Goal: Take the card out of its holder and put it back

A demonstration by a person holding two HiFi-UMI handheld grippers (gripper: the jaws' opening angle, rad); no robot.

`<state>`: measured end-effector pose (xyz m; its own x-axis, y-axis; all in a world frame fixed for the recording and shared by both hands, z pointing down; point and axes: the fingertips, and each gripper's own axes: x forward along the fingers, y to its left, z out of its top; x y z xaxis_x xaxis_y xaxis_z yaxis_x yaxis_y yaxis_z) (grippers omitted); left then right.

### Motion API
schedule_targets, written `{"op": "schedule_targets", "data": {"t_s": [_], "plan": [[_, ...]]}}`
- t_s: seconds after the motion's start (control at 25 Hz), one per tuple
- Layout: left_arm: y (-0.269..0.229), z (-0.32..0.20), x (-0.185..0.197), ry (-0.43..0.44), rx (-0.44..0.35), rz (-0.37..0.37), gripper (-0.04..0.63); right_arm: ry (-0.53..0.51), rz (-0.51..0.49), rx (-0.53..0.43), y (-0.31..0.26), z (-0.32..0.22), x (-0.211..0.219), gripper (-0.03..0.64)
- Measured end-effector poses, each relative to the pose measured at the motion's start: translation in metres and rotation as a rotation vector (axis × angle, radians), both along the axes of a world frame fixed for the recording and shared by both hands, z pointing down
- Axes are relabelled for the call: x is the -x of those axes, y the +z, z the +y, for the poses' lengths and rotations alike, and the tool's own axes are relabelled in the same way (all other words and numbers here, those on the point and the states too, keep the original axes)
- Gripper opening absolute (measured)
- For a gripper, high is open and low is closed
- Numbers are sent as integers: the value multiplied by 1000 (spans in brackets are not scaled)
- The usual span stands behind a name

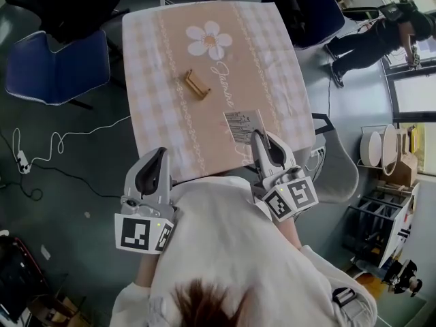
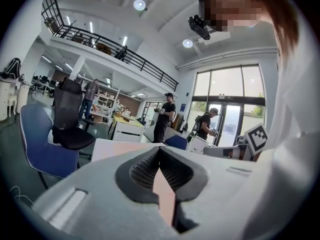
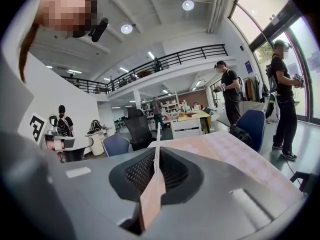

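Note:
A small wooden card holder (image 1: 196, 85) stands empty on the pink checked tablecloth (image 1: 163, 60), near the table's middle. The printed white card (image 1: 242, 125) is held above the cloth at the table's near right, well clear of the holder. My right gripper (image 1: 257, 136) is shut on the card's near edge. In the right gripper view the card (image 3: 156, 154) appears edge-on, pinched between the black pads of the right gripper (image 3: 158, 151). My left gripper (image 1: 159, 154) hovers at the table's near edge, shut and empty. Its tips (image 2: 160, 151) meet in the left gripper view.
A blue chair (image 1: 58, 67) and a black chair (image 1: 68, 5) stand left of the table, with a white cable (image 1: 61, 142) on the floor. Another blue chair (image 1: 313, 16) and a person (image 1: 381, 36) are at the far right. A shelf rack (image 1: 388, 182) stands at the right.

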<state>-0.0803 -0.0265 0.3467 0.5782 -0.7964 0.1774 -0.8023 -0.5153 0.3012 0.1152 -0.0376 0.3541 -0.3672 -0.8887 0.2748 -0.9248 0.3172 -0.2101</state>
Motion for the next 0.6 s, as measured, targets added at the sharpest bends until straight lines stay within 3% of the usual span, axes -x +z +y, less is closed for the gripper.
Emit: {"op": "schedule_targets", "data": {"t_s": [0.6], "plan": [[3,-8,24,-67,13,24,0,-64,42,-87,-25,-64,7,15]]}}
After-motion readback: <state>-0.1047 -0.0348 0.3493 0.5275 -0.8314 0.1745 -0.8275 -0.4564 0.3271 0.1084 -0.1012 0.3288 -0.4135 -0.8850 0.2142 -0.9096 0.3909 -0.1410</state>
